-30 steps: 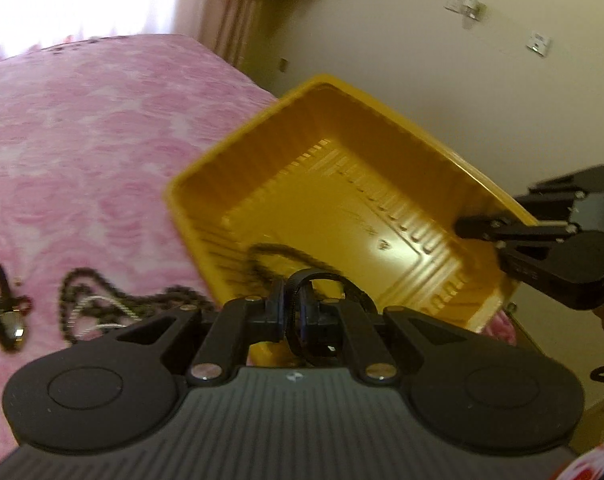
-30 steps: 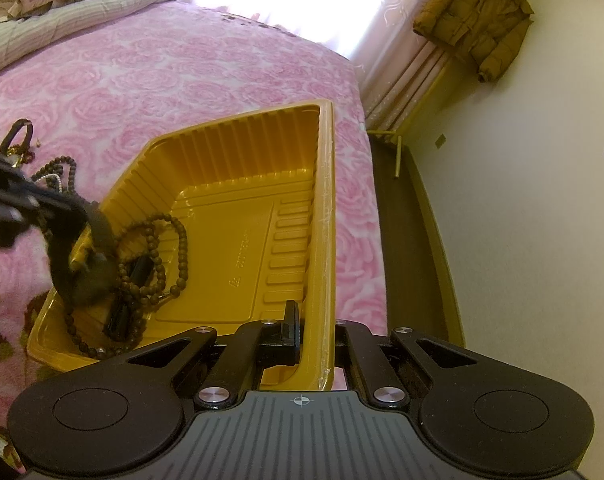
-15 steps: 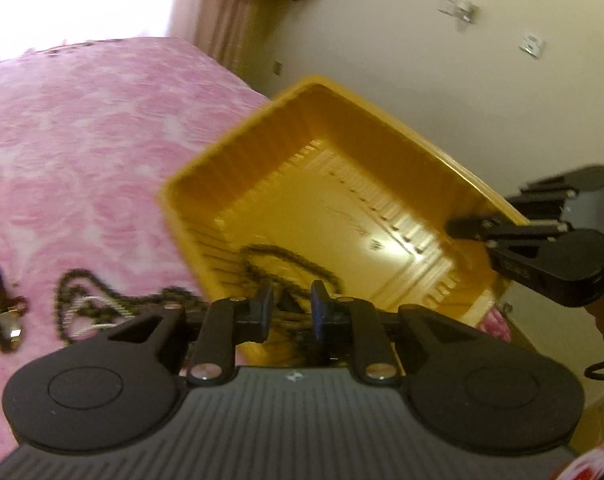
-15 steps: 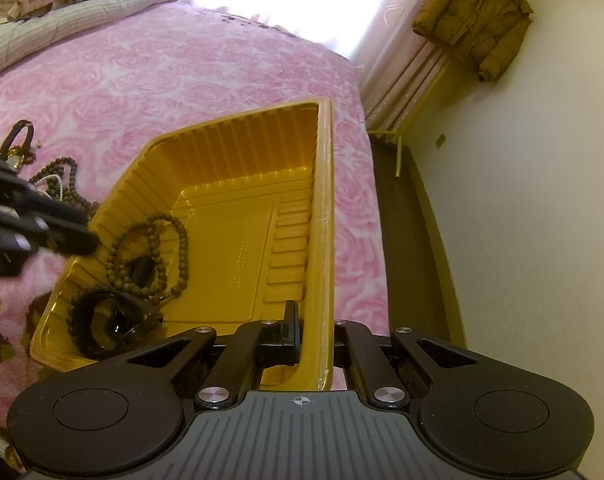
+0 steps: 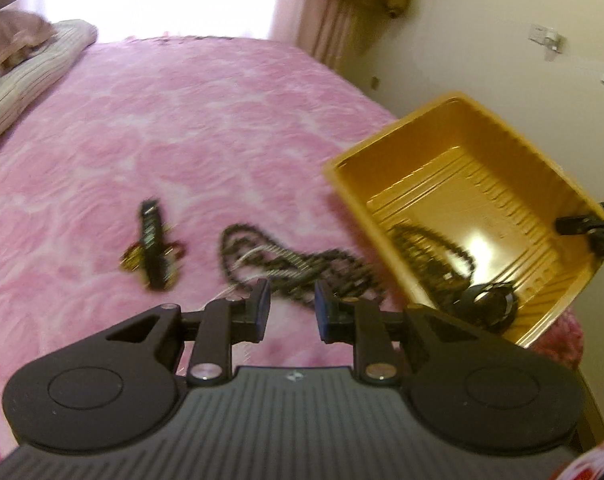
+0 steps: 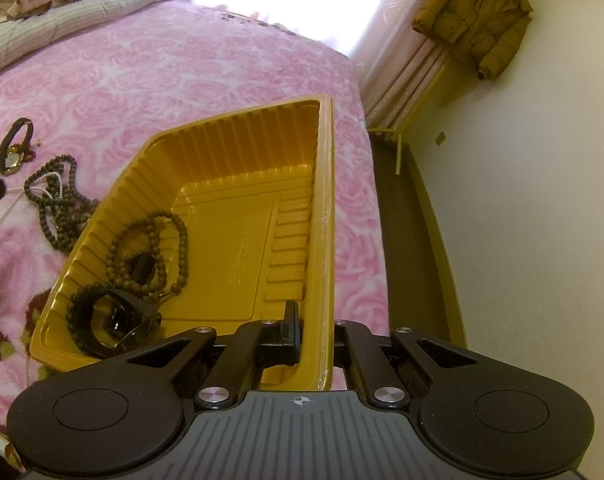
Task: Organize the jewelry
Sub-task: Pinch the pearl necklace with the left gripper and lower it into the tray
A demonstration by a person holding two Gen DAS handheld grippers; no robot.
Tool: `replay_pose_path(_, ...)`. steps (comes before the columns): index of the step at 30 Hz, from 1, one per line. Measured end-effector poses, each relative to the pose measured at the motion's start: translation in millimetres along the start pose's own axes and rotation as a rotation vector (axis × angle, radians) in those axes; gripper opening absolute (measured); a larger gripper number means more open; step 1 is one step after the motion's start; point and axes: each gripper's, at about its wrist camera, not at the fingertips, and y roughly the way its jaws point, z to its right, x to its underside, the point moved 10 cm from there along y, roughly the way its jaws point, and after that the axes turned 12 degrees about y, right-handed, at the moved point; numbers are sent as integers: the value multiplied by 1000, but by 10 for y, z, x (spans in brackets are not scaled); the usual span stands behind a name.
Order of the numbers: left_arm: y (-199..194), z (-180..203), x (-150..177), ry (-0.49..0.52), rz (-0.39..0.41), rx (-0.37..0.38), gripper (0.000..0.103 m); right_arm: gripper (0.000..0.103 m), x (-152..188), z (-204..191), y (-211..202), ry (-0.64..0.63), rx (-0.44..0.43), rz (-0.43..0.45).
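A yellow plastic tray [image 6: 325, 208] lies on the pink bed and also shows in the left wrist view [image 5: 453, 152]. It holds a brown bead necklace [image 6: 150, 256] and a black bracelet [image 6: 110, 320]. My right gripper [image 6: 313, 332] is shut on the tray's near right rim. My left gripper [image 5: 290, 308] is open and empty, above the bedspread just left of the tray. A dark bead necklace with a pearl strand [image 5: 294, 268] lies right in front of it, and a watch [image 5: 152, 248] lies further left. Both also show in the right wrist view, the necklace [image 6: 58, 200] and the watch [image 6: 16, 152].
The pink rose bedspread [image 5: 162, 128] stretches back to pillows and a folded quilt [image 6: 62, 4]. A brown jacket [image 6: 473, 20] hangs by the curtain. The bed's edge and a strip of floor [image 6: 405, 232] lie right of the tray, beside the wall.
My left gripper opened and dropped the black bracelet into the tray. It then swung left out of the tray to the jewelry on the bed. The right gripper has kept still.
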Motion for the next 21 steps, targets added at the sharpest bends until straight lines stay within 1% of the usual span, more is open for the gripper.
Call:
replay_pose_path(7, -51, -256, 220, -27, -22, -62, 21, 3, 26, -9, 16, -2, 2, -8)
replay_pose_path(9, -62, -298, 247, -17, -21, -90, 25, 3, 32, -9, 17, -2, 2, -11)
replay_pose_path(15, -61, -410, 347, 2, -39, -137, 26, 3, 43, 14, 57, 5, 1, -24)
replay_pose_path(18, -23, -409, 388, 17, -51, -146, 26, 3, 59, 24, 73, 11, -2, -30)
replay_pose_path(21, 14, -375, 410, 25, -54, -134, 26, 3, 73, 26, 73, 16, -3, -33)
